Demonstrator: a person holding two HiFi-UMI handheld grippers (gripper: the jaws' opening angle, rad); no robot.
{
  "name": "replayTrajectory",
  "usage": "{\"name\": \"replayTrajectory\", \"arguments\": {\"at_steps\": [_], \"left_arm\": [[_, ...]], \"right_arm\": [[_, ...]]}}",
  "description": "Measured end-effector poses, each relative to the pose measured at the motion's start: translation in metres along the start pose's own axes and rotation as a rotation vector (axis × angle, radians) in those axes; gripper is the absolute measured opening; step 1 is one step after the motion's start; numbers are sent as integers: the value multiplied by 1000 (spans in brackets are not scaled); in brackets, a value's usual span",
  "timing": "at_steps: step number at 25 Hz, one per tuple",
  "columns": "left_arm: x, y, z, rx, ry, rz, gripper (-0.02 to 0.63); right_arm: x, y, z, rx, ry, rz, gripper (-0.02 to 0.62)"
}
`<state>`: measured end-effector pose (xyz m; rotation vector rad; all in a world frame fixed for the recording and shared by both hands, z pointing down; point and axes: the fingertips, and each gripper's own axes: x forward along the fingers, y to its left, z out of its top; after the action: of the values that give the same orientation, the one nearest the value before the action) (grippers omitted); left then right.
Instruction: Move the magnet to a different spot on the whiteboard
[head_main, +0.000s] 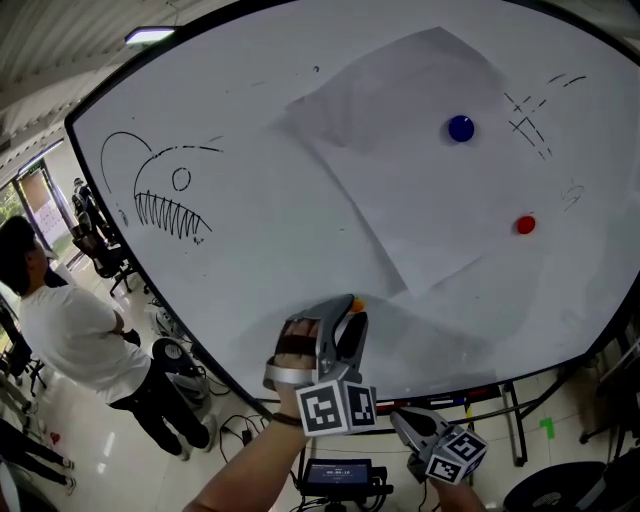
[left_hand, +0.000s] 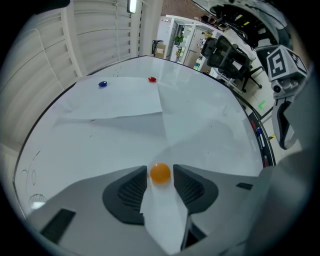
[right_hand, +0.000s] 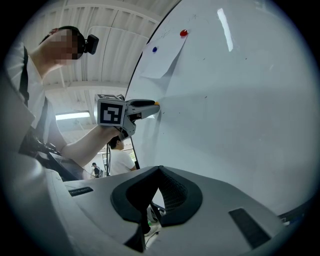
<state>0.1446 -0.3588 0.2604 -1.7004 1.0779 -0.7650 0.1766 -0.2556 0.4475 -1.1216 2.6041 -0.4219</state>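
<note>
Whiteboard (head_main: 280, 230) fills the head view, in an open workspace with a person (head_main: 75, 330) in a white shirt standing off to the left. A toothy fish sketch (head_main: 165, 190) is on the board's left part and scribbles (head_main: 530, 115) are at upper right. A paper sheet (head_main: 400, 170) hangs tilted in the upper middle. A blue magnet (head_main: 460, 128) sits on the sheet. A red magnet (head_main: 525, 225) is right at the sheet's edge; can't tell if it's on the paper or just off it.

Task item: orange magnet (left_hand: 160, 173), stuck to the board low and centre. It's near the sheet's bottom corner and well apart from the blue and red ones.

Left gripper (head_main: 350, 306) is up against the board, pointing level at it. Its jaws are open and the orange magnet sits between the tips. The left gripper view shows a thin gap on each side, so the pads aren't pressing on it. The magnet rests on the board on its own.

Right gripper (right_hand: 159, 169) is low, below and right of the left one, near the board's bottom edge. Its jaws are closed tip to tip with nothing between them. It points slightly up along the board face. Its view shows the left gripper's tip on the board, with the sheet and the blue and red magnets far up the surface.
</note>
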Motion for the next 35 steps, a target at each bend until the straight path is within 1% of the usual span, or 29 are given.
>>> {"name": "replayTrajectory", "arguments": {"at_steps": [3,5,10,13,15,17,20,22,23,25,28,31,35], "left_arm": [[-7,2,-3,-17,-18,8,196],[-11,4,-6,-46,-36,4,196],[-24,-4,-26,-214,-62,-54,196],[-35,-17,-41,-310,-95,-122,195],[-42,-33,-56,-414,-118,-205,179],[-52,-49,-74,-554,-127,-294,148],[-71,-67,-94,-782,-156,-422,120],[-87,-82,-108,-891,-150,-505,116],[-96,-90,-114,-923,-146,-538,110],[-114,-100,-126,-967,-150,-577,94],[-139,-103,-145,-1040,-159,-589,71],[-163,-105,-165,-1084,-158,-592,43],[-195,-115,-187,-1144,-170,-619,29]], "right_arm": [[-1,2,0,-8,0,-5,34],[-1,2,2,-8,-5,-12,34],[-9,7,2,-17,-1,-39,34],[-13,11,1,-26,6,-55,34],[-15,15,-1,-28,7,-62,34],[-16,23,-4,-26,8,-65,34],[-17,36,-8,-26,9,-65,34],[-18,45,-10,-24,5,-69,34],[-19,49,-10,-24,3,-72,34],[-20,57,-12,-24,0,-80,34],[-17,73,-17,-27,3,-84,34],[-12,92,-20,-35,0,-84,34],[-6,116,-26,-47,0,-88,34]]}}
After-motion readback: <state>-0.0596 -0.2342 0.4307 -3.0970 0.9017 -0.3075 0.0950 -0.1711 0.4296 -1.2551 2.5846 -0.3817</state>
